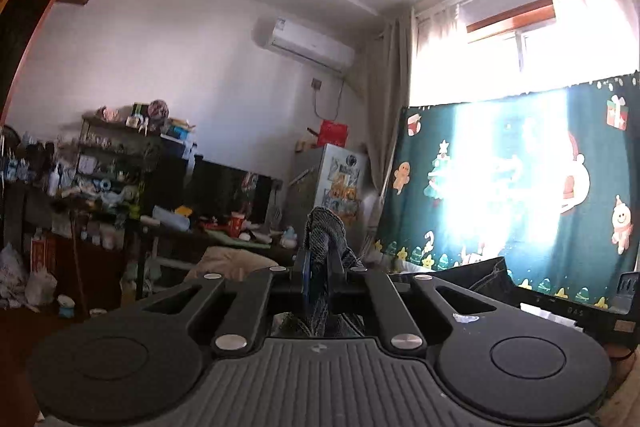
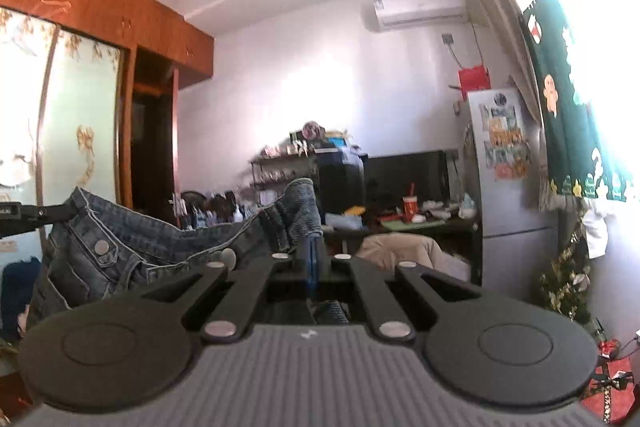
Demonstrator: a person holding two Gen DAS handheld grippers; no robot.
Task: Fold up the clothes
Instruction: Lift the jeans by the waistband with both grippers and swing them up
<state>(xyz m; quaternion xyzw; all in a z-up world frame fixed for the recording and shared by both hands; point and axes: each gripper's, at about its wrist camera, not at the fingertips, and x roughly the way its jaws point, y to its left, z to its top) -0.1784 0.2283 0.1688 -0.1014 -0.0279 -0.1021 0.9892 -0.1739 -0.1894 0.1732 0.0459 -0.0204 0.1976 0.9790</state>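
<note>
1. I had the left tool [image 1: 318, 263] clenched on a bunch of denim, the cloth bulging up above its tips and trailing down beneath them.
2. My right tool [image 2: 314, 259] was clenched on the other end of the jeans [image 2: 132, 247]; the waistband with its metal button [image 2: 101, 247] sagged off to the left of it, towards the other tool's black tip.
3. Both tools pointed level into the room, at the wall unit [image 1: 308, 47] and fridge [image 2: 508, 163], so the jeans hung in the air between them; no surface to carry them showed.
4. I judged this the lift-and-spread step, with no fold made yet.
5. Next I would need to draw the waistband taut, then lower the jeans flat without loosening either grip.
</note>
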